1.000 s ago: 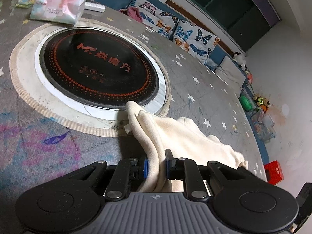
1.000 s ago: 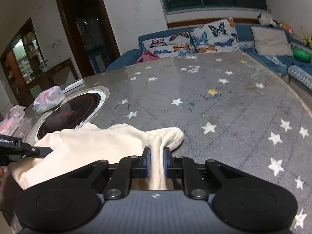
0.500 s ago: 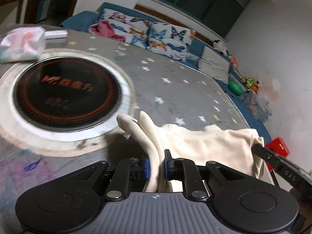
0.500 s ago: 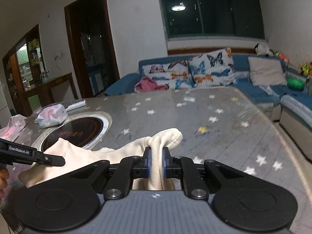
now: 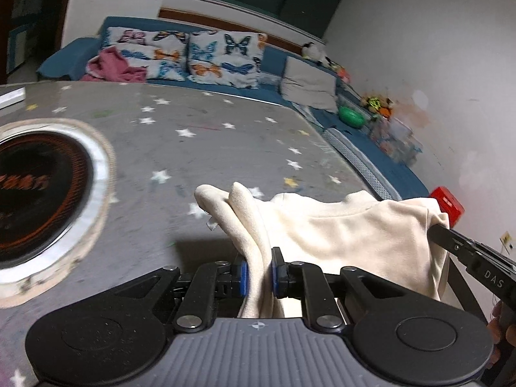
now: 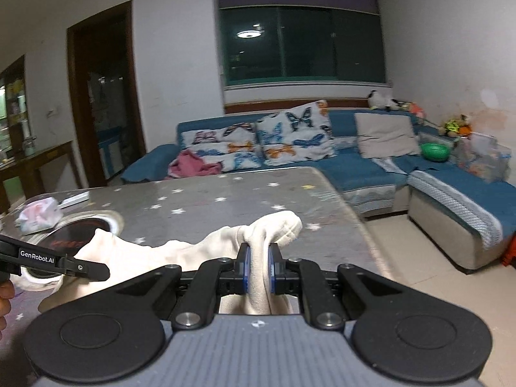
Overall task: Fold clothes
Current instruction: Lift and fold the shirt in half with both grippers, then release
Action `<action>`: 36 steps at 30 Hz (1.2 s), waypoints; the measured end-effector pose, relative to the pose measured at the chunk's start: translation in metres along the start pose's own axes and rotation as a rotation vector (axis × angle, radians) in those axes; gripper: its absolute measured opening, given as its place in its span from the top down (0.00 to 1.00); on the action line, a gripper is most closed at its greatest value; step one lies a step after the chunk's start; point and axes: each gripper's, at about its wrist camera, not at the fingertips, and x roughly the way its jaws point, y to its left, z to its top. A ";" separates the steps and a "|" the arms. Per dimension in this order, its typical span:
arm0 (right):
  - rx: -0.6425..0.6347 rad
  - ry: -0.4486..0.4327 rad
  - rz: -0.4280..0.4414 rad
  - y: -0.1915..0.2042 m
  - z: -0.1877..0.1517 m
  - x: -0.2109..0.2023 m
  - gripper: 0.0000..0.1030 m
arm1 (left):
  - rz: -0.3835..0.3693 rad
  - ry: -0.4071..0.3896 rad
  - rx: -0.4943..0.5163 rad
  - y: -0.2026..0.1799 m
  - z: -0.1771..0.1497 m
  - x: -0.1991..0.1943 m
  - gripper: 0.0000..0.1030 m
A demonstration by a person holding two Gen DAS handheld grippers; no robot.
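Observation:
A cream garment (image 5: 338, 229) hangs stretched between my two grippers above the grey star-patterned table (image 5: 200, 148). My left gripper (image 5: 258, 272) is shut on one bunched end of it, cloth poking out past the blue pads. In the right wrist view the same cream garment (image 6: 180, 251) runs leftward from my right gripper (image 6: 258, 267), which is shut on its other bunched end. The left gripper's black finger shows at the left edge of that view, and the right gripper's finger at the right edge of the left wrist view. The cloth's lower part is hidden behind the gripper bodies.
A round black hotplate (image 5: 35, 187) is set into the table at the left. A tissue pack (image 6: 40, 214) and a white remote (image 6: 75, 198) lie beyond it. A blue sofa (image 6: 354, 164) with butterfly cushions wraps the far and right sides; a red crate (image 5: 448, 203) stands on the floor.
Both grippers have risen and carried the cream garment up off the table, spreading it between them. The views have tilted up toward the sofa and window.

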 end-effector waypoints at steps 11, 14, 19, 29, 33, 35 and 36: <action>0.057 0.012 -0.120 -0.047 -0.009 0.004 0.90 | -0.020 0.033 0.114 -0.044 0.009 0.048 0.85; 0.074 0.028 -0.142 -0.056 -0.014 0.011 0.90 | -0.019 0.044 0.129 -0.048 0.007 0.058 0.85; 0.088 0.060 -0.167 -0.063 -0.024 0.020 0.90 | -0.011 0.063 0.142 -0.048 0.005 0.069 0.85; 0.122 0.150 -0.197 -0.079 -0.044 0.044 0.89 | 0.011 0.092 0.147 -0.040 -0.003 0.079 0.81; 0.113 0.182 -0.220 -0.082 -0.051 0.052 0.81 | 0.023 0.094 0.145 -0.037 -0.004 0.080 0.75; 0.112 0.185 -0.226 -0.083 -0.053 0.053 0.78 | 0.026 0.094 0.144 -0.036 -0.005 0.081 0.71; 0.112 0.184 -0.228 -0.083 -0.053 0.052 0.78 | 0.029 0.092 0.146 -0.035 -0.005 0.080 0.68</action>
